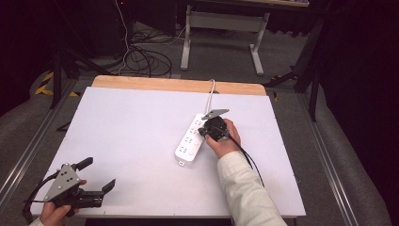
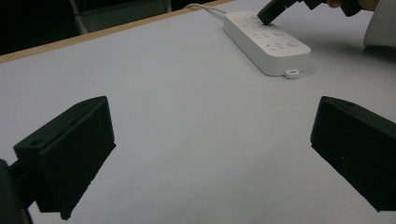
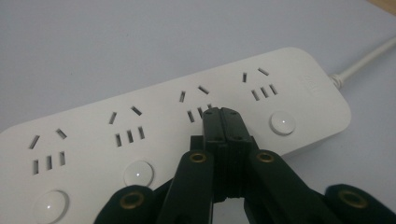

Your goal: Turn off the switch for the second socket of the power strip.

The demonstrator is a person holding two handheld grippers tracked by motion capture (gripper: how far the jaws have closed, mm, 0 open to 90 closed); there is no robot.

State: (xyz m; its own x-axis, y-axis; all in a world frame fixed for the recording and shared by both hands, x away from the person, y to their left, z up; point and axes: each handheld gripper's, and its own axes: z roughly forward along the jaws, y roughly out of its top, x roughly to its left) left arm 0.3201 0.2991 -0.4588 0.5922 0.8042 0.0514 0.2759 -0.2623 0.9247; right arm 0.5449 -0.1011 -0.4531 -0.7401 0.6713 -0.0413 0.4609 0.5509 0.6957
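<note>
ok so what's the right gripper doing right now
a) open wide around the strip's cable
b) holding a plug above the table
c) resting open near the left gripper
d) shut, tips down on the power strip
d: in the right gripper view the right gripper has its jaws pressed together, tips on the power strip among its sockets and buttons; the left gripper sits open, far off at the table's near left corner.

Black left gripper (image 1: 98, 178) with grey three-cornered plate; black right gripper (image 3: 223, 114) (brass-coloured rivets); cream sleeve (image 1: 244, 190).
</note>
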